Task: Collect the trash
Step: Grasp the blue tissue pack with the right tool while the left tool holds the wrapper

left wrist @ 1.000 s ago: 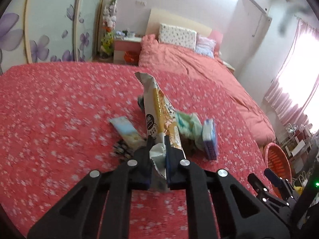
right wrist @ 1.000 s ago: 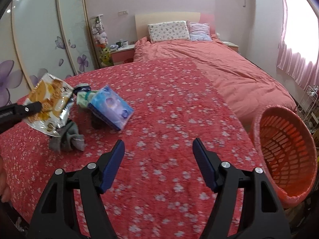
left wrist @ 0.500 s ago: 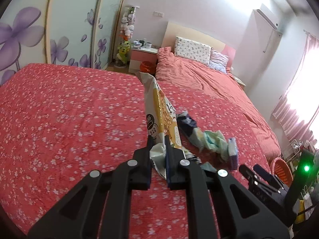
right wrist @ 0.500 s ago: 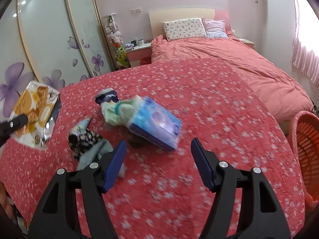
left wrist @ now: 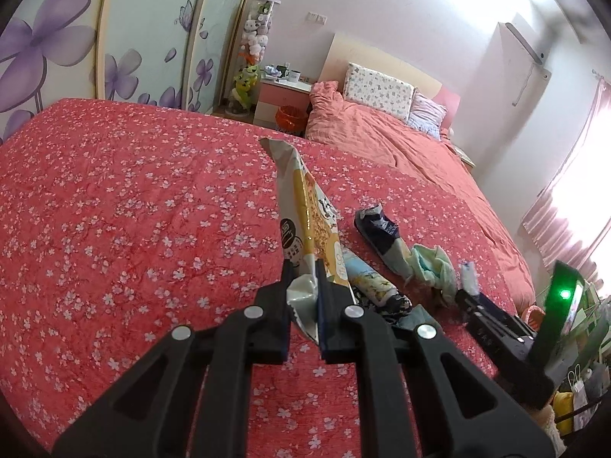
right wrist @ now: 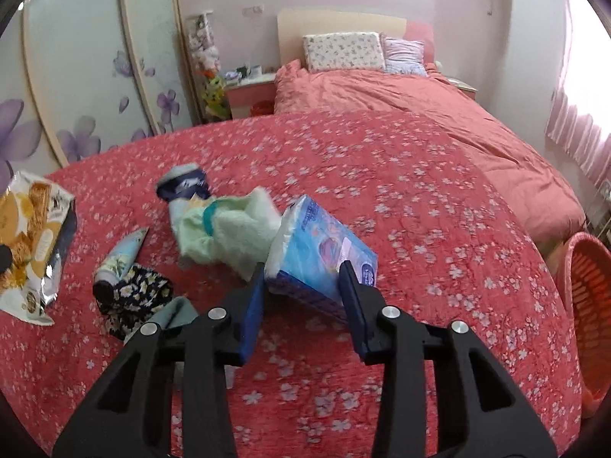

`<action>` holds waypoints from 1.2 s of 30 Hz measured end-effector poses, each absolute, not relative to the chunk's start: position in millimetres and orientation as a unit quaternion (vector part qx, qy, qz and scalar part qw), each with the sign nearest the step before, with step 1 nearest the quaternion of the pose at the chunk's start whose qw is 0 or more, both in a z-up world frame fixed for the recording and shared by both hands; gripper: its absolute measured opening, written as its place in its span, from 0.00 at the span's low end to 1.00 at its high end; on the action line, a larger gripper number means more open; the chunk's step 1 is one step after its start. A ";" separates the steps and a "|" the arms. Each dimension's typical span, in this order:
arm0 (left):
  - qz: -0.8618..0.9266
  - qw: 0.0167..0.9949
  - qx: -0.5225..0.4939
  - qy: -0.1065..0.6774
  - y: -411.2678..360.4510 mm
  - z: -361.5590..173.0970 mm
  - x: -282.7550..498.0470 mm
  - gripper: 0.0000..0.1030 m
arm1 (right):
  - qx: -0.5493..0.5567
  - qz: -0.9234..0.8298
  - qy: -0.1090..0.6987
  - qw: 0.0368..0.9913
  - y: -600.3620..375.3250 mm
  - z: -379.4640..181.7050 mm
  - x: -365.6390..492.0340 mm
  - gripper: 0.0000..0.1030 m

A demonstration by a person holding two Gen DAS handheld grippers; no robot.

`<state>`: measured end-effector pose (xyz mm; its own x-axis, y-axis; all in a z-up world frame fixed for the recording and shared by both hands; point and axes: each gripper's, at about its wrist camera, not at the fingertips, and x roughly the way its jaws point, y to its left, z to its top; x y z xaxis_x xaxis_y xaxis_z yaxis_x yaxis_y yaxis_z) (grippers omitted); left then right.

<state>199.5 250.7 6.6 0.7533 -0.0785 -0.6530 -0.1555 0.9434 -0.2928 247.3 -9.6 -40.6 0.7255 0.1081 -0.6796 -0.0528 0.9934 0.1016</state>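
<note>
Your left gripper (left wrist: pixel 303 297) stayed clamped on a snack bag (left wrist: pixel 305 210); your right gripper's (right wrist: pixel 301 297) jaws were closing around a blue tissue pack (right wrist: pixel 320 248) on the red floral bedspread (right wrist: pixel 401 191), orange basket (right wrist: pixel 588 286) beside, pillows (right wrist: pixel 343 51) beyond.

On the bedspread (right wrist: pixel 382 175) the tissue pack (right wrist: pixel 320 252) lies in front, between the right gripper's (right wrist: pixel 301 297) closing jaws. Behind it to the left lie socks (right wrist: pixel 225 225). Further left is the snack bag (right wrist: pixel 30 229). The basket (right wrist: pixel 588 305) stands right of the bed.
</note>
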 end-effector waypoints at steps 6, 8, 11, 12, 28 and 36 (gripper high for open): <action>0.020 0.921 -0.167 0.352 250.5 5.0 203.5 0.11 | 0.107 0.042 0.363 0.925 -44.7 -35.6 243.1 0.26; 0.019 0.920 -0.167 0.353 248.9 4.1 204.6 0.11 | 0.118 0.029 0.365 0.923 -54.9 -37.1 244.7 0.26; 0.017 0.919 -0.168 0.355 247.9 2.8 207.7 0.11 | 0.134 0.012 0.369 0.920 -67.5 -42.9 247.6 0.26; 0.017 0.919 -0.168 0.356 247.1 2.2 208.1 0.11 | 0.138 0.011 0.369 0.919 -69.5 -43.7 247.6 0.26; 0.003 0.925 -0.152 0.349 224.1 13.7 208.4 0.11 | 0.128 0.020 0.339 0.932 -83.0 -29.1 229.1 0.15; -0.015 0.930 -0.138 0.341 198.2 26.1 201.6 0.11 | 0.108 0.030 0.302 0.947 -92.3 -6.7 197.8 0.15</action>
